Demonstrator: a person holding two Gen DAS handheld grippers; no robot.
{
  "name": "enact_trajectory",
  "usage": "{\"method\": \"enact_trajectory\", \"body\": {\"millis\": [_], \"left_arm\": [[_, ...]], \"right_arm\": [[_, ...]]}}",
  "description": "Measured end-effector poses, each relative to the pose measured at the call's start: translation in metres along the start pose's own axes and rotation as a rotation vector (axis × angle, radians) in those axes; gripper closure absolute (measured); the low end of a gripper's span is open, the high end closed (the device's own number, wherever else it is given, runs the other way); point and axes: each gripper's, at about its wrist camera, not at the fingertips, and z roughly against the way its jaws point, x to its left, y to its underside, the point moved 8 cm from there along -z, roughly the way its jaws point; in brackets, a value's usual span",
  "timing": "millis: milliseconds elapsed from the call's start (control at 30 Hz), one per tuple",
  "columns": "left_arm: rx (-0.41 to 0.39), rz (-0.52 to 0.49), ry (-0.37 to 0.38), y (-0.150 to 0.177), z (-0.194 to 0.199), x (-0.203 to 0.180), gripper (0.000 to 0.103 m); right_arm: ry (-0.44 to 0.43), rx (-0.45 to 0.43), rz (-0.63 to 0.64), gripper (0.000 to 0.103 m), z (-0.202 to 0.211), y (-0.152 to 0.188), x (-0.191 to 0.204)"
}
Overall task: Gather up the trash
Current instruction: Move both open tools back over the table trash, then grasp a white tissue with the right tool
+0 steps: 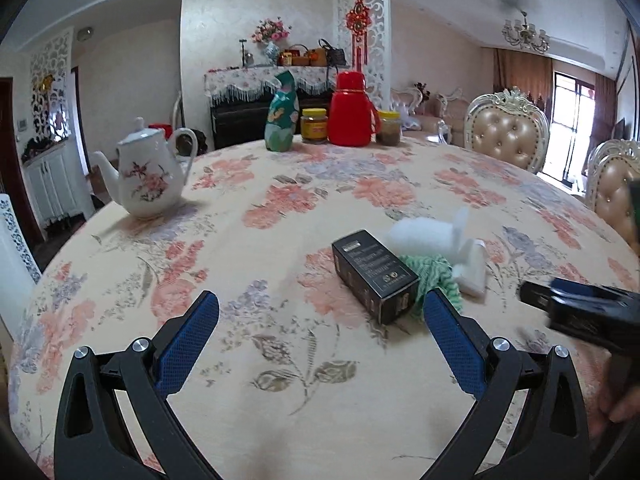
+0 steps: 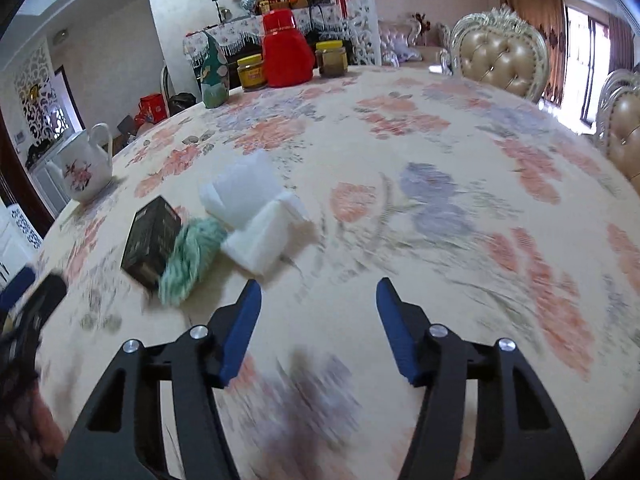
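Note:
A small black box [image 1: 374, 276] lies on the flowered tablecloth [image 1: 280, 200], with a bundle of green-and-white string [image 1: 434, 274] against it and white foam pieces [image 1: 440, 240] just behind. My left gripper [image 1: 320, 304] stands open just short of the box, nothing between its blue pads. In the right wrist view the same black box [image 2: 152, 236], green string [image 2: 192, 254] and white foam [image 2: 260, 216] lie to the upper left of my right gripper [image 2: 318, 294], which is open and empty over bare cloth. The right gripper also shows, blurred, at the right edge [image 1: 580, 308] of the left view.
A white flowered teapot [image 1: 150, 176] stands at the table's left. A green bottle [image 1: 282, 114], a red thermos [image 1: 352, 110] and two yellow-lidded jars [image 1: 314, 125] stand at the far edge. Padded chairs [image 1: 506, 132] ring the right side.

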Motion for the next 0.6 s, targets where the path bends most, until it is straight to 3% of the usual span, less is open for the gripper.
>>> {"method": "enact_trajectory", "body": {"millis": [333, 600], "left_arm": [[0.055, 0.043, -0.034, 0.005, -0.010, 0.013, 0.007], [0.050, 0.052, 0.005, 0.006, -0.008, 0.008, 0.007]], "right_arm": [[0.000, 0.059, -0.016, 0.046, -0.054, -0.024, 0.034], [0.027, 0.091, -0.009, 0.045, -0.074, -0.038, 0.043]]}}
